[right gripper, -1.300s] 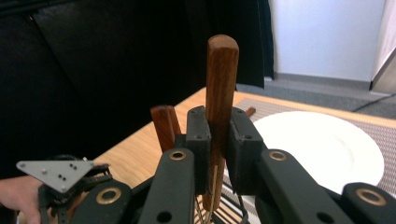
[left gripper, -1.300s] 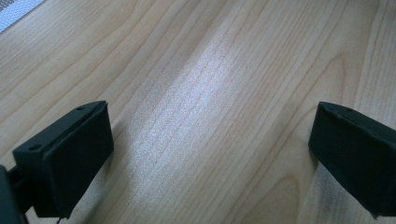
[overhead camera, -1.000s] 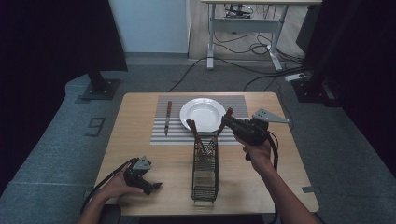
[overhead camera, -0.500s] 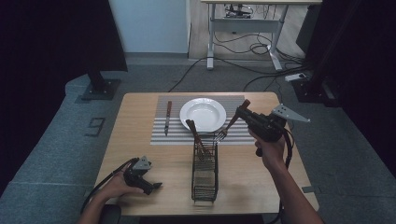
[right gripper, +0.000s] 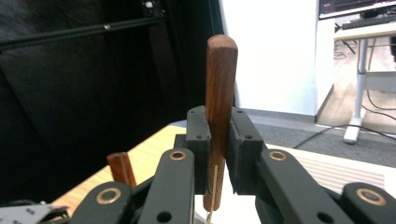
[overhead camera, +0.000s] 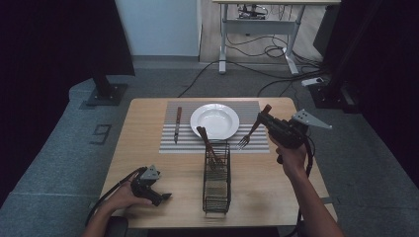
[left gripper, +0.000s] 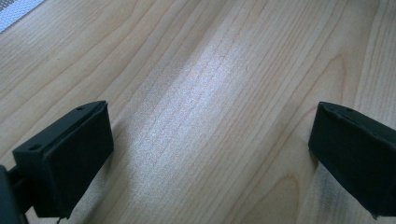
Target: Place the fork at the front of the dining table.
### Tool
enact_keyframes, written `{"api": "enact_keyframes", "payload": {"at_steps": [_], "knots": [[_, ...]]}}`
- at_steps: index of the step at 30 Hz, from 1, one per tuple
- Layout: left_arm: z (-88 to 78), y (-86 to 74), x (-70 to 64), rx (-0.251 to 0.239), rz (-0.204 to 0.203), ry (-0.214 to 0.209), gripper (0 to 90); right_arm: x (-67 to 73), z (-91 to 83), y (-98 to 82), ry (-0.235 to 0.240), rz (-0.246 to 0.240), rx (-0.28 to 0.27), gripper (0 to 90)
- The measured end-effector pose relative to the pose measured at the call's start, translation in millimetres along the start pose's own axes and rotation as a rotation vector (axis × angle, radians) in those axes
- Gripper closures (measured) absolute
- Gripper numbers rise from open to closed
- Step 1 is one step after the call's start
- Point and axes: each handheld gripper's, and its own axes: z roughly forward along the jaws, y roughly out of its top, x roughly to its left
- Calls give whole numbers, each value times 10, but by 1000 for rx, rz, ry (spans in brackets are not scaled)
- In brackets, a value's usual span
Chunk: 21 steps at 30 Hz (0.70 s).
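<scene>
A place setting takes shape on the wooden tabletop at the centre of the high view, where a striped placemat carries a white plate with a knife laid to its left. Lower centre, a wire basket keeps the remaining wooden-handled cutlery upright. Right of centre, the right hand-held gripper is clamped on the wooden handle of a fork, tines hanging over the mat's right edge, apparently bound for the spot beside the plate. At lower left, the left hand-held gripper rests idle on the tabletop, jaws wide apart and empty.
</scene>
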Motion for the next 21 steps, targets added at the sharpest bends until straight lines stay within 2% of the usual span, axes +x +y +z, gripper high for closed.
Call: {"api": "enact_keyframes", "payload": {"at_steps": [12,21], "knots": [[0,0,0,0,0,-1,0,-132,101,-153,-52,-6,66,802],[0,0,1,0,0,-1,0,-247,156,-258,-118,-22,107,802]]}}
